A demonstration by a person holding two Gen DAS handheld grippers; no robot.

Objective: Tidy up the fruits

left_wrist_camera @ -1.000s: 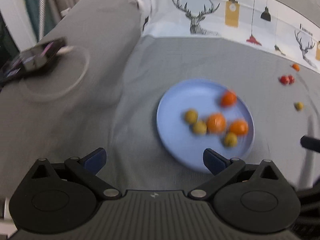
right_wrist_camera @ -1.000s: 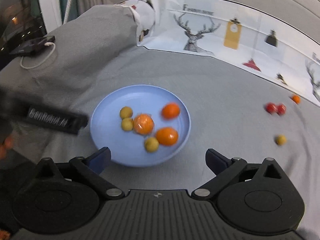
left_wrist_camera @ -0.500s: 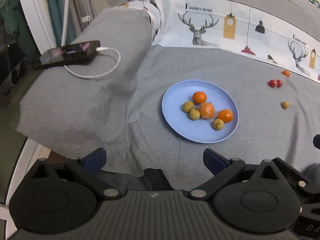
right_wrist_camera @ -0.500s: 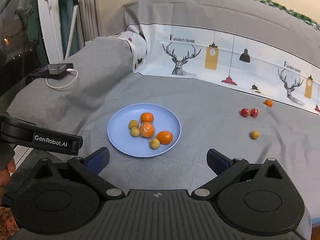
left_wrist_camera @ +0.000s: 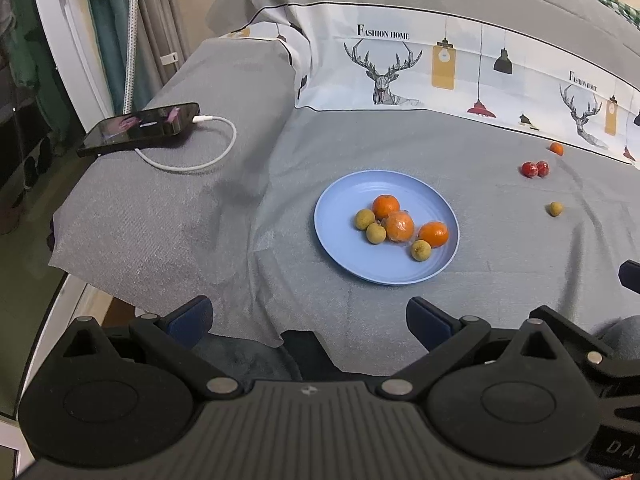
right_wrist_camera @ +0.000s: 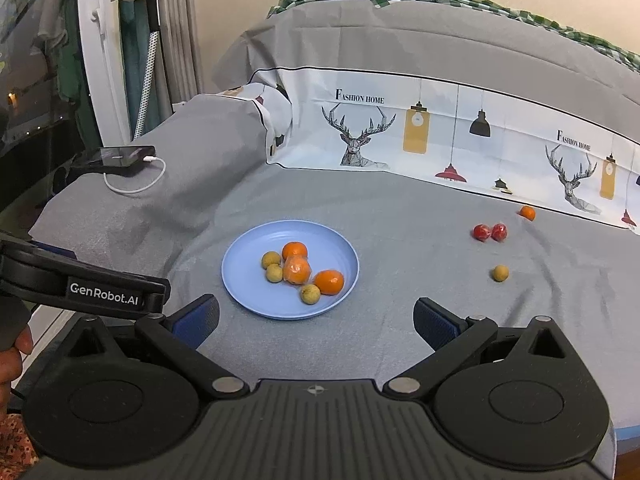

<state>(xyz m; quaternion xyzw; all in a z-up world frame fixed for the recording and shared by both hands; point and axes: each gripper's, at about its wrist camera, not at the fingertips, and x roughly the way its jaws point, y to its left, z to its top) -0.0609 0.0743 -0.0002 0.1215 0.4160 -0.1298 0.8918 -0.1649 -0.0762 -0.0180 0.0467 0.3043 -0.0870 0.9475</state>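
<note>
both grippers, left gripper and right gripper, hung wide open and empty. at twelve o'clock sat the blue plate. loose longan at two o'clock might roll off the soft sheet if nudged.

Black ribbed tongs, blue pads, silver screws, white "GenRobot.AI" marking.
</note>
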